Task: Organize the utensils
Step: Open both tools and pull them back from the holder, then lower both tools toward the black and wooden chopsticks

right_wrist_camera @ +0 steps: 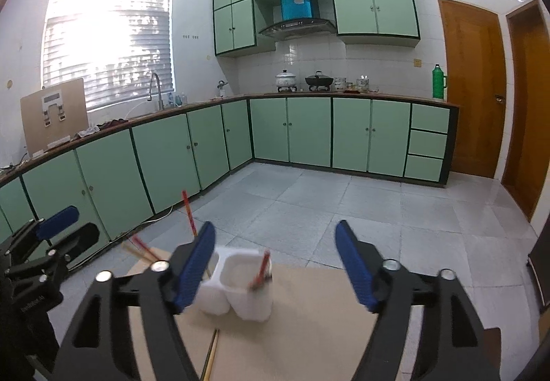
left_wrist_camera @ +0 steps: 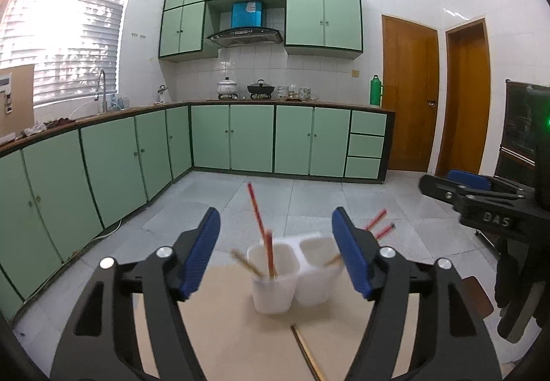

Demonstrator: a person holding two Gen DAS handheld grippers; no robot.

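Note:
A white two-cup utensil holder (left_wrist_camera: 292,272) stands on a beige table (left_wrist_camera: 240,346). Red chopsticks (left_wrist_camera: 261,226) and a bamboo-coloured one (left_wrist_camera: 245,263) stand in its left cup; more red chopsticks (left_wrist_camera: 378,224) and a bamboo one stick out of the right cup behind my finger. One bamboo chopstick (left_wrist_camera: 307,351) lies flat on the table in front of the holder. My left gripper (left_wrist_camera: 276,250) is open and empty above the near table, framing the holder. My right gripper (right_wrist_camera: 275,260) is open and empty too, with the holder (right_wrist_camera: 237,288) between its fingers further off.
The right gripper shows at the right edge of the left wrist view (left_wrist_camera: 481,198); the left gripper shows at the left edge of the right wrist view (right_wrist_camera: 44,253). Green kitchen cabinets (left_wrist_camera: 240,140) and a grey tiled floor (right_wrist_camera: 343,209) lie beyond the table's far edge.

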